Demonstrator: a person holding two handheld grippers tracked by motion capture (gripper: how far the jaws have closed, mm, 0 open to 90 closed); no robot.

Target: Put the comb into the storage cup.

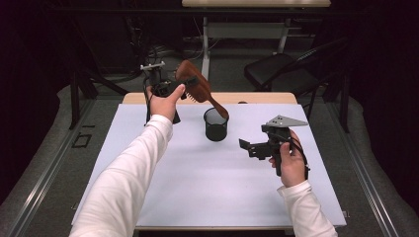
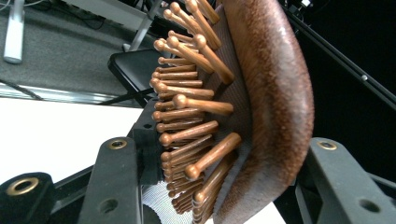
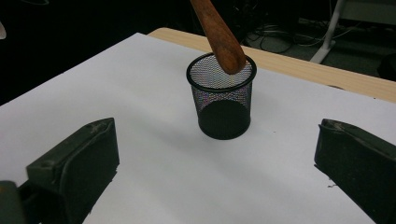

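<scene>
L tool [image 1: 190, 84] clamped on oval head of brown wooden hairbrush [image 1: 193, 84] w/ round-tipped peg bristles, handle slanting down, tip at rim of round black mesh cup [image 1: 216, 124] mid-bench [image 1: 207, 192]; R tool [image 1: 249, 146] jaws apart, nothing between, w/ bare white bench around it.

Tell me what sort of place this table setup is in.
Probably a lab or recording studio: a white-covered wooden table ringed by black curtains, loose cables on the grey floor, a black folding chair and another height-adjustable desk behind.
</scene>
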